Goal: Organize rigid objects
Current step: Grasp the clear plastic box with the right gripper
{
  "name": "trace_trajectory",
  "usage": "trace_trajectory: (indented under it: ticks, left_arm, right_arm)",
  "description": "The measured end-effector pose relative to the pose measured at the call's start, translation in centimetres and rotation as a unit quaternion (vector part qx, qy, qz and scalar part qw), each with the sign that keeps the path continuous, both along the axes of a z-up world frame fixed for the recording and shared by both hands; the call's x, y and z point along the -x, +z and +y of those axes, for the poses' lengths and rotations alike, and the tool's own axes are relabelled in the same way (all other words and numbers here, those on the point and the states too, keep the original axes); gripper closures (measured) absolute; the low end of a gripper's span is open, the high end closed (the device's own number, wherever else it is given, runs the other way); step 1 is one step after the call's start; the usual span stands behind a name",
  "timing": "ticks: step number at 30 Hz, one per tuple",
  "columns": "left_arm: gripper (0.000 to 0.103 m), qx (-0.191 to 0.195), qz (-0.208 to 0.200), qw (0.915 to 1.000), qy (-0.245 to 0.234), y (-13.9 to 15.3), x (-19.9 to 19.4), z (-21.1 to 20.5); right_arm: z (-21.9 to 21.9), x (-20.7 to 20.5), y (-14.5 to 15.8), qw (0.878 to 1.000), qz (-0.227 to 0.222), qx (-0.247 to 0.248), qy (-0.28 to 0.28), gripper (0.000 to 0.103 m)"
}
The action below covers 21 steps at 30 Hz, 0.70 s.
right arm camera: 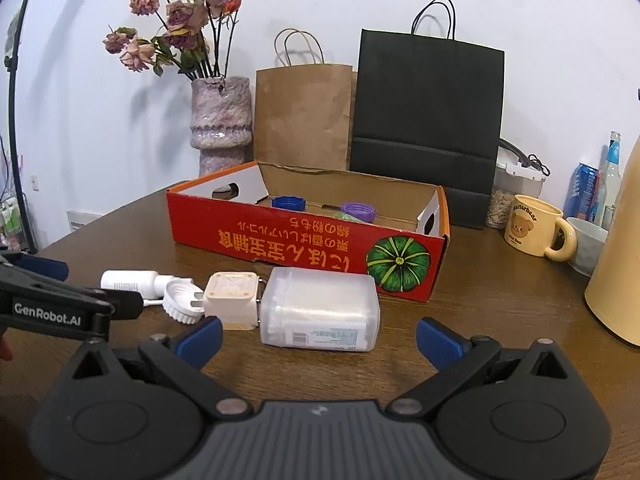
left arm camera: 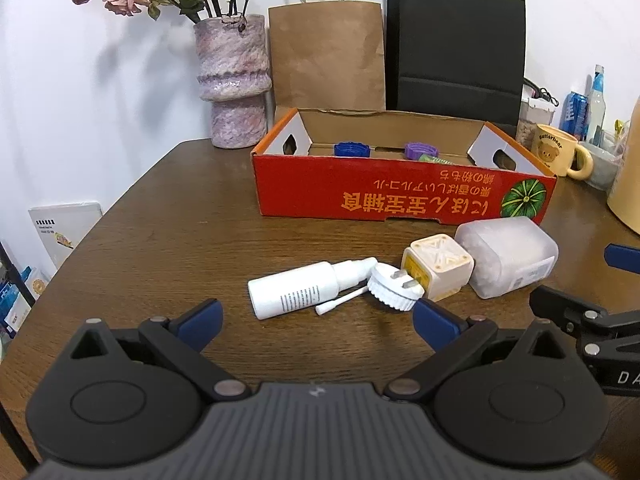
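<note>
- The vase [left arm camera: 234, 80] of dried roses stood at the far left of the bench [left arm camera: 160, 240], near its back edge.
- The left tongs [left arm camera: 316, 320] hung over the near edge with the blue pads [left arm camera: 200, 318] spread wide apart, gripping nothing.
- Just ahead of them a white spray bottle [left arm camera: 296, 288] lay on its side toward the middle of the bench, its thin nozzle tube pointing to the near edge.
- A round white plug adapter [left arm camera: 394, 286] touched the bottle's cap end, prongs up.
- A cream cube-shaped charger [left arm camera: 438, 266] sat against the adapter.
- A frosted plastic box [right arm camera: 320, 308] lay on its side touching the charger, its barcode label facing the near edge.
- Behind this row, the red cardboard box [right arm camera: 280, 244] with a green pumpkin print stood open, close to the frosted box. Inside it lay a blue bottle cap [right arm camera: 289, 202] and a purple bottle cap [right arm camera: 359, 211].
- A brown paper bag [right arm camera: 304, 116] and a black paper bag [right arm camera: 428, 120] stood against the wall behind the box.
- The right tongs [right arm camera: 319, 338] hovered at the near edge directly before the frosted box, pads [right arm camera: 436, 340] wide apart and empty.
- Toward the far right corner stood a yellow bear mug [right arm camera: 536, 228], a blue can [right arm camera: 584, 190] and a clear bottle [right arm camera: 612, 176].
</note>
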<state>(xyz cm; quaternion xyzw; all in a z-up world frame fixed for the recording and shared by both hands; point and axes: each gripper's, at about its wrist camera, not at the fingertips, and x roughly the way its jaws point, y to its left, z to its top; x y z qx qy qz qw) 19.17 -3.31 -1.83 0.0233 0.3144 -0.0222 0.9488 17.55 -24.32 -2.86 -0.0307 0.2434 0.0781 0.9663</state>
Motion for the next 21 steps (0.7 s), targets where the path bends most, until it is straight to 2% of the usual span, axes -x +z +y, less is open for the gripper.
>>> trace_trajectory:
  ticks: [21]
  left_arm:
    - [0.0, 0.003, 0.008, 0.9997, 0.024, 0.0, -0.5, 0.8]
  right_arm:
    - [1.5, -6.4, -1.8, 0.997, 0.03, 0.021, -0.069, 0.0]
